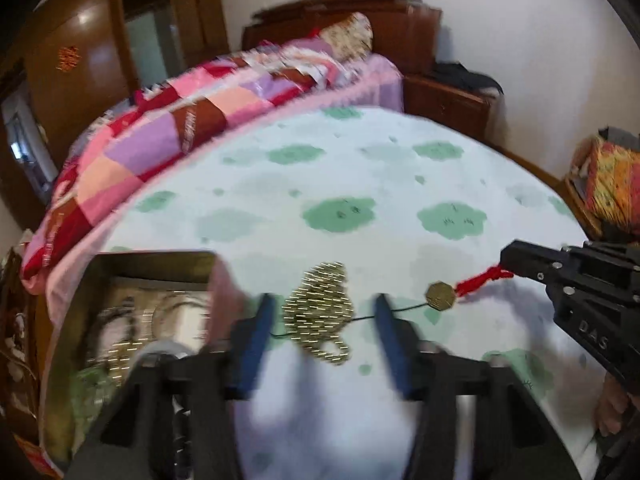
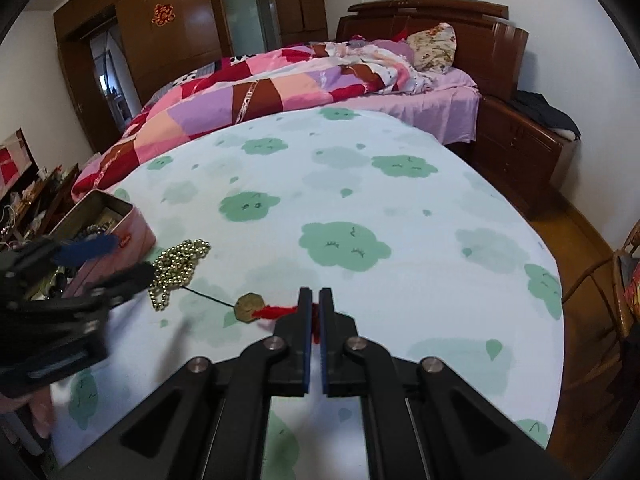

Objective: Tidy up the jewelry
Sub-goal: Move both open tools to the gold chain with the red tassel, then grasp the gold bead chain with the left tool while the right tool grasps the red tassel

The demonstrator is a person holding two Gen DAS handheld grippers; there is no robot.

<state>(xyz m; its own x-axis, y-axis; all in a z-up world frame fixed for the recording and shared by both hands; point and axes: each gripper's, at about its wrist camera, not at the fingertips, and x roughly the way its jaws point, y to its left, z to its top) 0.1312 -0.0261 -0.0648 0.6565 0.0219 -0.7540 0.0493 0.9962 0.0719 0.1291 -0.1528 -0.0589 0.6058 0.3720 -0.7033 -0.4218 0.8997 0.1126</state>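
A: Bedroom setting: a cloth (image 2: 360, 200) printed with green clouds is spread over the work surface, with a patchwork quilt (image 2: 248, 96) on the bed behind. What is being handled?

B: A charm is shown: a red tassel (image 2: 276, 313), a brass coin (image 2: 247, 309), then a thin black cord (image 2: 208, 297) running under a heap of gold beads (image 2: 176, 270). The right gripper (image 2: 314, 300) is clenched on the tassel. The left gripper (image 1: 322, 312) is spread wide, its jaws either side of the beads, nothing held.

A: How would it likely handle?

B: It is judged light and limp. The beads could snag the cord. The tassel seems the soundest hold.

A: Its lie?

B: Its long axis runs left to right, tassel end rightward, beads beside the pink tin (image 2: 120, 232) at left.
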